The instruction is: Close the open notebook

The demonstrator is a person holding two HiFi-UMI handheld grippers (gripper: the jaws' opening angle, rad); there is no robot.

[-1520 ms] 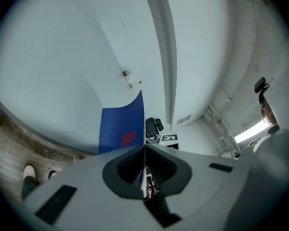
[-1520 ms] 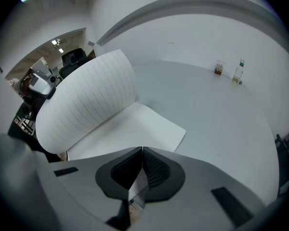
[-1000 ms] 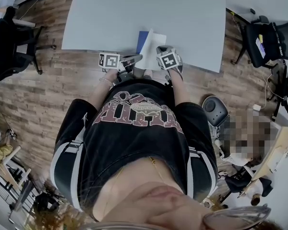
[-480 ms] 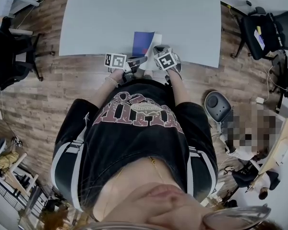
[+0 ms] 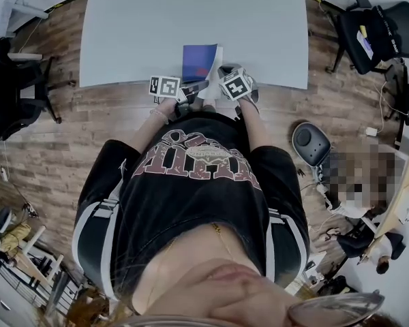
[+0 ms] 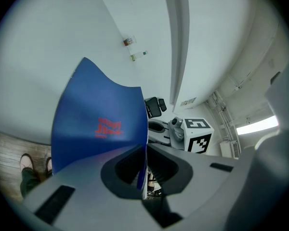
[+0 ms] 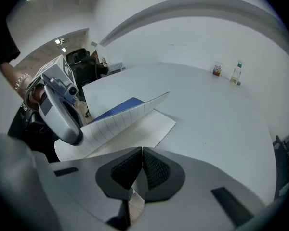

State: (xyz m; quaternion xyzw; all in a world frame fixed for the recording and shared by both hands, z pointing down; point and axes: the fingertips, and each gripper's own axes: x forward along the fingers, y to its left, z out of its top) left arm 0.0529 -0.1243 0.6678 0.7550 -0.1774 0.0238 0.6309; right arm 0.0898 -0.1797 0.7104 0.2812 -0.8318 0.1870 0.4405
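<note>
A thin paper notebook [image 5: 199, 63] lies half open at the near edge of the big pale grey table [image 5: 191, 19]. The left gripper [image 6: 145, 154] pinches the notebook's bent blue cover [image 6: 101, 124] between its 2 jaws, which have just been opening a little. The right gripper [image 7: 142, 159] has its jaws closed together, just above the flat white lined page [image 7: 135, 131].

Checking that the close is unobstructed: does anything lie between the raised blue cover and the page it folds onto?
No loose thing lies between the blue cover and the white page. Only the right gripper, jaws together, sits at that page's near edge, possibly within the cover's path.
</note>
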